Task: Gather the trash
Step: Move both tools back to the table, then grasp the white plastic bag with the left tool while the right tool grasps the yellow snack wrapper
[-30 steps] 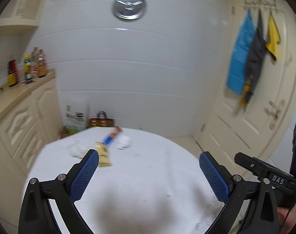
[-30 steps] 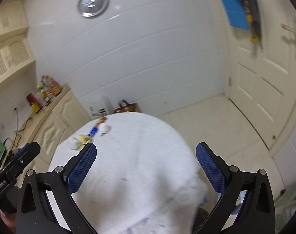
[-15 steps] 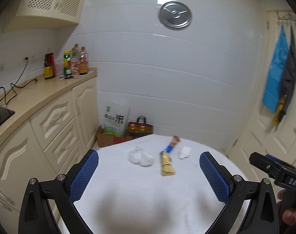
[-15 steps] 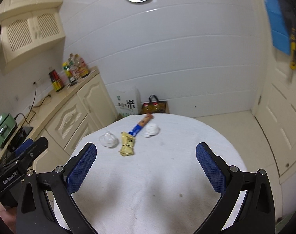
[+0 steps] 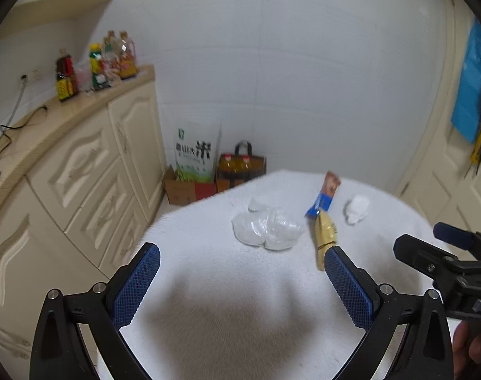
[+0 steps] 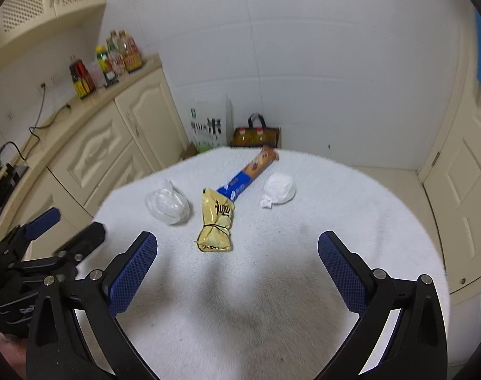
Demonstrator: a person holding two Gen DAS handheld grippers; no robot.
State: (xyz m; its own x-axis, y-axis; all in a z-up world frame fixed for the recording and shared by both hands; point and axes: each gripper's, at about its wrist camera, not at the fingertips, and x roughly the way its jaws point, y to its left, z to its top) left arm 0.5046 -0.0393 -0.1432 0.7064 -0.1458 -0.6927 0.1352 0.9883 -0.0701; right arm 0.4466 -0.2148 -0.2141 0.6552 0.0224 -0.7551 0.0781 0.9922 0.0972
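A round table (image 6: pixel 351 221) under a white fuzzy cloth carries four pieces of trash grouped on its far half. In the right wrist view a crumpled yellow snack wrapper (image 6: pixel 215 221) lies nearest, with a long blue and orange biscuit wrapper (image 6: pixel 248 174) running from its far end toward the table's back edge; the two appear to touch or overlap there. A crumpled clear plastic bag (image 6: pixel 168 204) sits just to the left of the yellow wrapper, and a wadded white tissue (image 6: pixel 278 191) lies to the right of the biscuit wrapper, apart from it. The right gripper (image 6: pixel 237 267) hovers above the near part of the cloth, its jaws spread wide with nothing between them, short of the yellow wrapper. The left gripper (image 5: pixel 242 277) also hangs over the cloth, jaws wide apart and empty, with the plastic bag ahead of it and the yellow wrapper's near end beside its right fingertip (image 5: pixel 335 258). Cream kitchen cabinets (image 6: pixel 114 145) with bottles (image 6: pixel 114 58) on the countertop stand to the left of the table, and a rice bag (image 5: pixel 194 153) rests on the floor behind it.
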